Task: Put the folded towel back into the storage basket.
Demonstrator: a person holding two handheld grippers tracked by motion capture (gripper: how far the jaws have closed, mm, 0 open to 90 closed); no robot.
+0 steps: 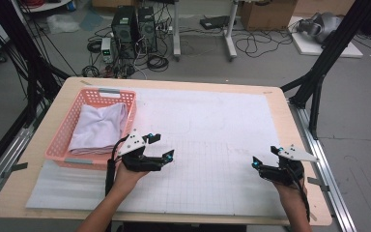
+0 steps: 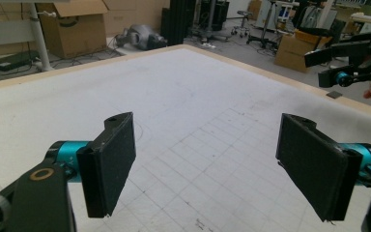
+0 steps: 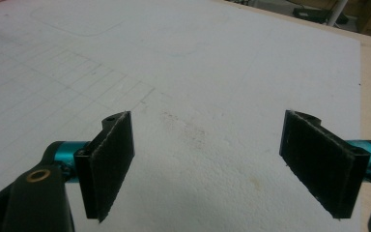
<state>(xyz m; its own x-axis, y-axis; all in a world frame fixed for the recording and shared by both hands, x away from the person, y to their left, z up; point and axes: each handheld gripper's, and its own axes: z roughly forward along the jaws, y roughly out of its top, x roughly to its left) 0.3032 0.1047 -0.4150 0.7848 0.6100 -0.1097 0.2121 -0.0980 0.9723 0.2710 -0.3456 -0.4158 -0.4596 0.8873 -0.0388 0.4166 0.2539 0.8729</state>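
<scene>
A pink plastic basket [image 1: 67, 131] stands at the left of the table with a folded white cloth [image 1: 99, 126] inside it. My left gripper [image 1: 161, 146] hovers just right of the basket, open, with nothing between its jaws; in the left gripper view [image 2: 205, 171] the jaws stand wide apart over the white gridded mat [image 2: 188, 116]. My right gripper [image 1: 265, 157] is at the table's right side, open and empty, its jaws wide over the mat [image 3: 198, 96] in the right gripper view [image 3: 207, 166]. The right gripper [image 2: 352, 67] also appears far off in the left gripper view.
The white gridded mat [image 1: 207, 140] covers most of the wooden table [image 1: 280, 96]. Black frame posts [image 1: 328, 53] stand at both sides. Computers [image 1: 135, 29], cables and cardboard boxes [image 1: 265, 13] lie on the floor behind.
</scene>
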